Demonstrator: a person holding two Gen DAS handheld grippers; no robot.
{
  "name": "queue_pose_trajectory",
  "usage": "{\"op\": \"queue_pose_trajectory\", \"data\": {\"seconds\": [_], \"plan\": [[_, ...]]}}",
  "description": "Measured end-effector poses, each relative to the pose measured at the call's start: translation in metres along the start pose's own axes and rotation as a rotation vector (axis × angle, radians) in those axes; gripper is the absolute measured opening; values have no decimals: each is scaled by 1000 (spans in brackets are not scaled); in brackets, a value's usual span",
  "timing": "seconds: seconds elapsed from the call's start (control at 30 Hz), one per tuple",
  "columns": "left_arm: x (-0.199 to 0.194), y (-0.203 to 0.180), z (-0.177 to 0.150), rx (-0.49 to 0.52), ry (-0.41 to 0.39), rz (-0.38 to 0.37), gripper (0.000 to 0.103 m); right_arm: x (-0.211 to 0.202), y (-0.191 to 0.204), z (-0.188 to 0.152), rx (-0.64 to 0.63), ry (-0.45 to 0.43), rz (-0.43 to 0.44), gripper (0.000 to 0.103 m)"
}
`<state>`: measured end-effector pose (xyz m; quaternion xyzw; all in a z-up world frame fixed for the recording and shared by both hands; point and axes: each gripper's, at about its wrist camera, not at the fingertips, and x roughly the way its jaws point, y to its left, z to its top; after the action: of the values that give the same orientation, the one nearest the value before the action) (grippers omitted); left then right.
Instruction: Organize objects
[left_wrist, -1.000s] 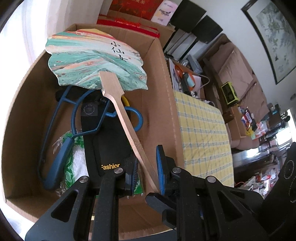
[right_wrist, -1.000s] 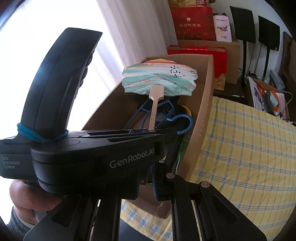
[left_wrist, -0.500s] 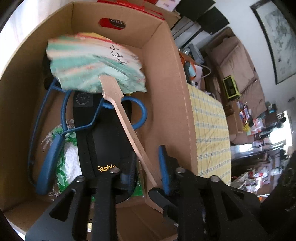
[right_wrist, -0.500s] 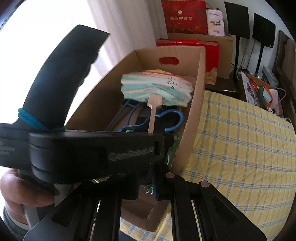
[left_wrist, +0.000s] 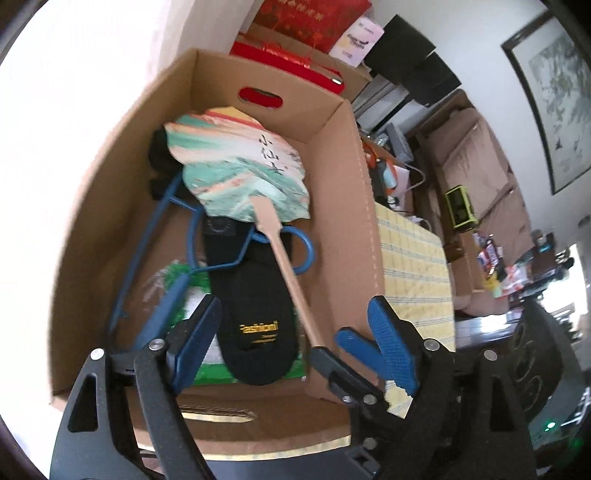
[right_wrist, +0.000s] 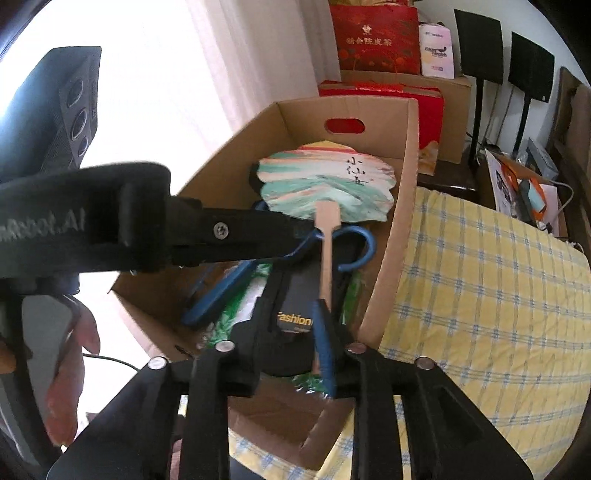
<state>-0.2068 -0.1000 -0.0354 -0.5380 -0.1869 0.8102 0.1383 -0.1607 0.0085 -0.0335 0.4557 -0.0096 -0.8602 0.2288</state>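
A painted fan (left_wrist: 236, 173) (right_wrist: 325, 184) with a long wooden handle lies inside the cardboard box (left_wrist: 354, 206) (right_wrist: 402, 221), on blue hangers (left_wrist: 177, 291) and a black "Fashion" insole (left_wrist: 258, 314). My left gripper (left_wrist: 295, 343) hangs over the box's near end, its jaws opening wide. The handle's end sits between its blue pads, touched by neither. My right gripper (right_wrist: 291, 325) is opening too. The handle runs along its right pad (right_wrist: 324, 343), and the left finger stands apart from it. Its fingertips (left_wrist: 351, 341) show just right of the handle's end.
A green and white packet (right_wrist: 236, 314) lies under the insole. Right of the box spreads a yellow checked cloth (right_wrist: 480, 295). Red gift boxes (right_wrist: 380, 40) and a carton stand behind it. A hand (right_wrist: 74, 369) holds the left gripper's body at the left edge.
The fan has sunk from above the box onto its contents. My left gripper has opened wide, let go of the handle and drawn back. My right jaws have parted a little.
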Motion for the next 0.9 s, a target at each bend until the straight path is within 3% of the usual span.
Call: {"op": "queue_pose_trajectory", "data": {"seconds": [0.17,0.3,0.4,0.7,0.9], "plan": [[-19,4,-10,40,-46,72,80,-14,3,-3,-22,-26,-20,32],[-36,10,-21,69,-109,155,86,-30,2,-5,-34,-58,-61,51],[-45,10,-28,91,-149,208,89,-41,1,-7,-47,-77,-97,57],[-61,-3,-52,142,-226,261,95,-63,0,-14,-52,-112,-141,68],[-68,-13,-67,172,-267,293,100,-83,-3,-21,-48,-158,-185,80]]}}
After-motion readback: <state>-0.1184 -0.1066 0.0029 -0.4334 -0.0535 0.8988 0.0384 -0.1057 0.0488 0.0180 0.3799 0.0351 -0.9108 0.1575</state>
